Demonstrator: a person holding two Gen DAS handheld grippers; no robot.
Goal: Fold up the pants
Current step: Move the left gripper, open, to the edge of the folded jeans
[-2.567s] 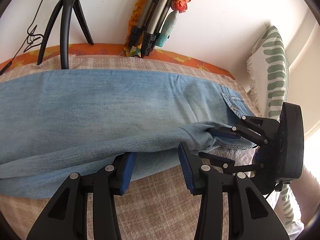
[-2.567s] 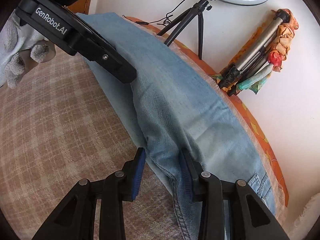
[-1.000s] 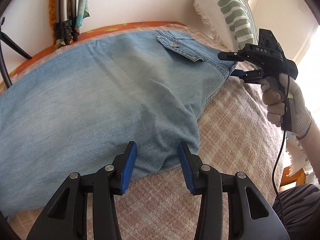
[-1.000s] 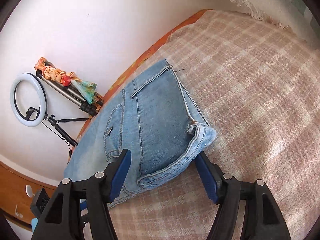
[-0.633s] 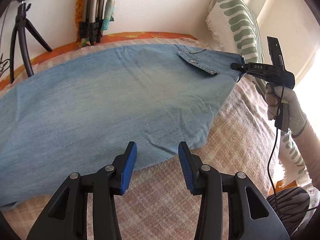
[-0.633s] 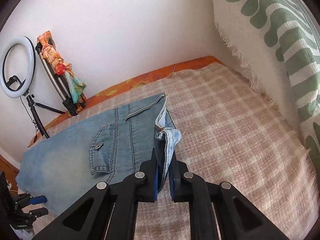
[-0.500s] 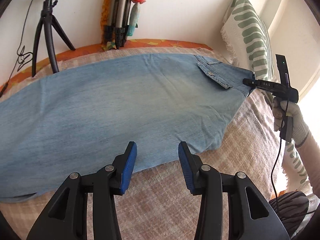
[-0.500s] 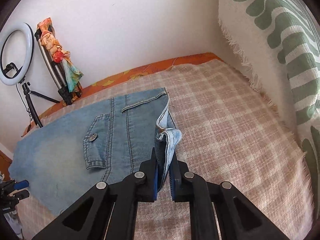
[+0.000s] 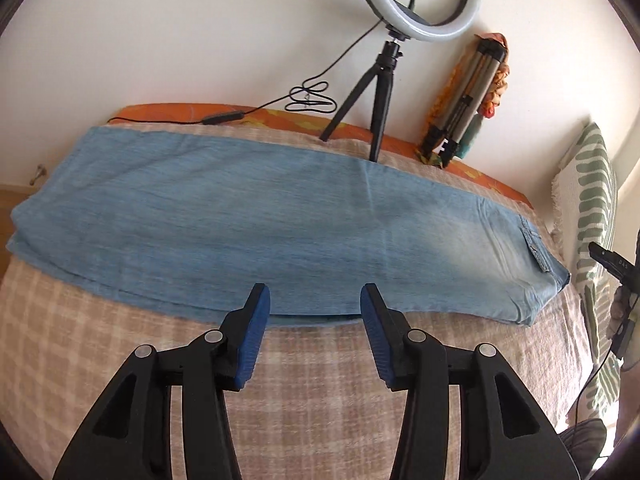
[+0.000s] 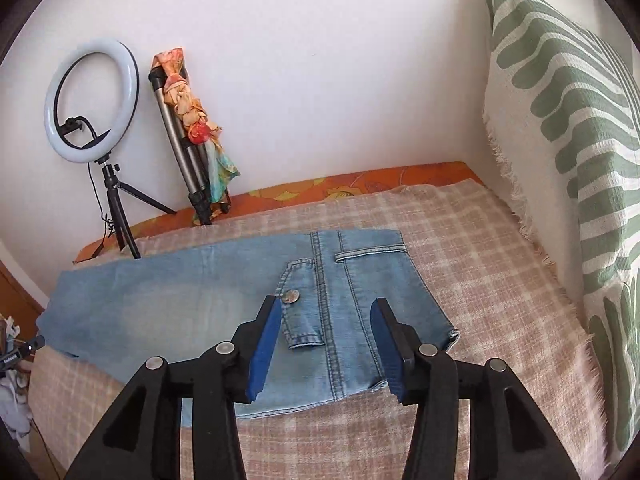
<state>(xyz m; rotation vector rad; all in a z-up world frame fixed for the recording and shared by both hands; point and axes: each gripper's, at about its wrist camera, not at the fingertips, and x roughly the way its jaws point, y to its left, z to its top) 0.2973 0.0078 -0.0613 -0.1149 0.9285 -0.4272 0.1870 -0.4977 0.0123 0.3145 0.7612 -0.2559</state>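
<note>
Both grippers have let go of the light-blue denim pants point(image 9: 280, 216) and pulled back; the jaws have just been opening, with nothing between them.

Folded leg on leg, the pants lie lengthwise across the beige checked blanket point(image 9: 320, 400). Left gripper point(image 9: 314, 336) hovers apart at the near long edge, mid-leg; right gripper point(image 10: 322, 344) apart over the waist and buttoned pocket. Hem layers are hard to make out.

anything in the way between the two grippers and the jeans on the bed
Nothing visible does. The left gripper stands open above the near long edge of the jeans, with only checked blanket below. The right gripper, jaws just opened, hangs over the waist end. The ring light and folded tripod stand behind, by the wall.
</note>
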